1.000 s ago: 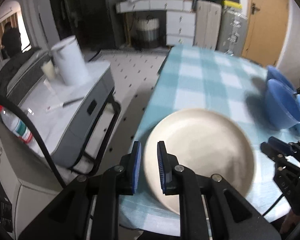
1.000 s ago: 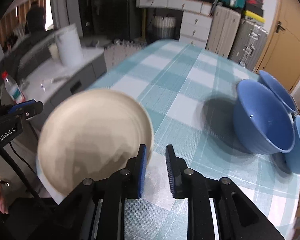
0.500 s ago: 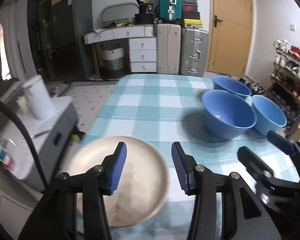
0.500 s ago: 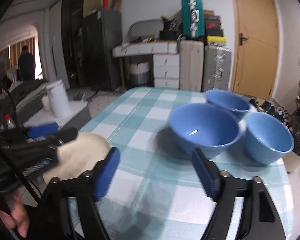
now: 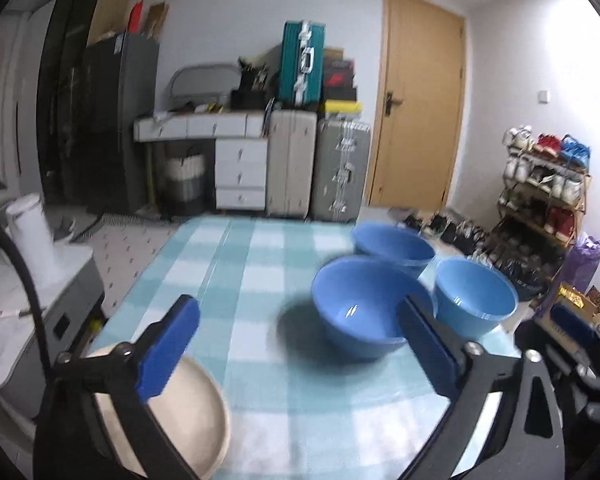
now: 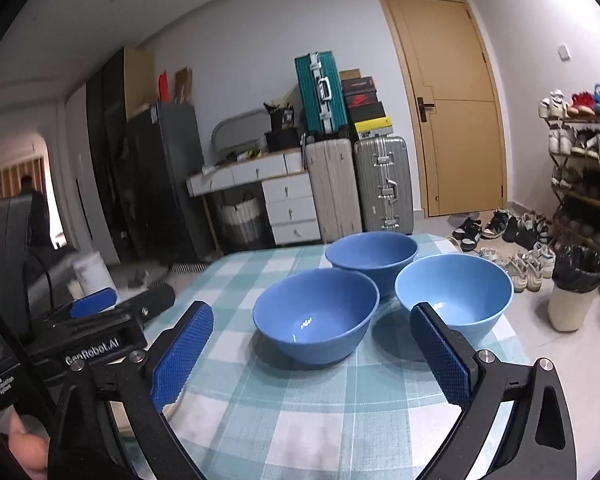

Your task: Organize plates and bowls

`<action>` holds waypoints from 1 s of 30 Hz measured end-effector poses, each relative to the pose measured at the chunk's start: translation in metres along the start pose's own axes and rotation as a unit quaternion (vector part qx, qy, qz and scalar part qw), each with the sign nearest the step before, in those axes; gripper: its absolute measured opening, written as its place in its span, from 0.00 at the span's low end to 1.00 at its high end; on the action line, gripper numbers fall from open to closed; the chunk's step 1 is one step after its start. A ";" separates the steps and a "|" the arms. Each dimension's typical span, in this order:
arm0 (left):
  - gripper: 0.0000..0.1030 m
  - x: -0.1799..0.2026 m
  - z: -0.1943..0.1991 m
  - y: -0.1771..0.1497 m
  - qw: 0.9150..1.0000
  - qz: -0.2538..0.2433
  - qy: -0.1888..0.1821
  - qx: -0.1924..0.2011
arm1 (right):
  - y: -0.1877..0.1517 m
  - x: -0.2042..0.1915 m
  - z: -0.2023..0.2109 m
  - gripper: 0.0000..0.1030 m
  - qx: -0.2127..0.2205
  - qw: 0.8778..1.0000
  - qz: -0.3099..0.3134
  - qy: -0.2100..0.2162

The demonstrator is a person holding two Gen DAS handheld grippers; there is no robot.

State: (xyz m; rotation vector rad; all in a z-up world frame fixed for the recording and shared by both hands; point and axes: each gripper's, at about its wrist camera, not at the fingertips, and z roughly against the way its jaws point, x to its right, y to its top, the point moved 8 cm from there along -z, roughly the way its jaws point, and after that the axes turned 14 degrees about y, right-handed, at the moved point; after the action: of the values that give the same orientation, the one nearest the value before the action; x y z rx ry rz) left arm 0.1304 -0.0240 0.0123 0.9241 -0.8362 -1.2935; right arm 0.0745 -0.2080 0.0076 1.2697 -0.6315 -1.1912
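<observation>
The left gripper [image 5: 296,350] is seen with its jaws opening, spread wide, and nothing is caught between the blue pads [image 5: 168,350]; only checked cloth is framed there. The right gripper [image 6: 312,354] is likewise opening, its pads [image 6: 182,354] held far apart with nothing gripped, and the near bowl [image 6: 316,320] is viewed through the gap, untouched. That near bowl is taken as the landmark: it is set upright on the table [image 6: 300,412], toward the right side of the cloth. A second bowl [image 6: 372,256] is placed just behind it, and a paler third bowl [image 6: 454,294] is found just to its right, the three clustered closely; whether the rims touch cannot be told. The plate [image 5: 188,420] is laid flat on the table's near left corner, well apart from the near bowl, partly hidden behind the left gripper's finger. In the right wrist view the left gripper's body is seen low at the left of the near bowl, with part of a hand [image 6: 28,446] below it. Beyond the near bowl, past the table's far edge, suitcases [image 6: 360,188] and a door [image 6: 452,104] are seen, and a shoe rack [image 6: 584,152] is stood off to its right.
</observation>
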 end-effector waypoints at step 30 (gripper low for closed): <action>1.00 -0.022 -0.004 -0.020 1.000 -0.008 0.014 -0.001 | 0.005 -0.024 0.000 0.98 0.033 0.994 0.093 -0.056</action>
State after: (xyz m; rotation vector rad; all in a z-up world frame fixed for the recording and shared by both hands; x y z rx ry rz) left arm 0.1234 -0.0023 -0.0074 0.9479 -0.8068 -1.2921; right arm 0.0687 -0.1868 0.0176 1.1770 -0.8593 -1.0992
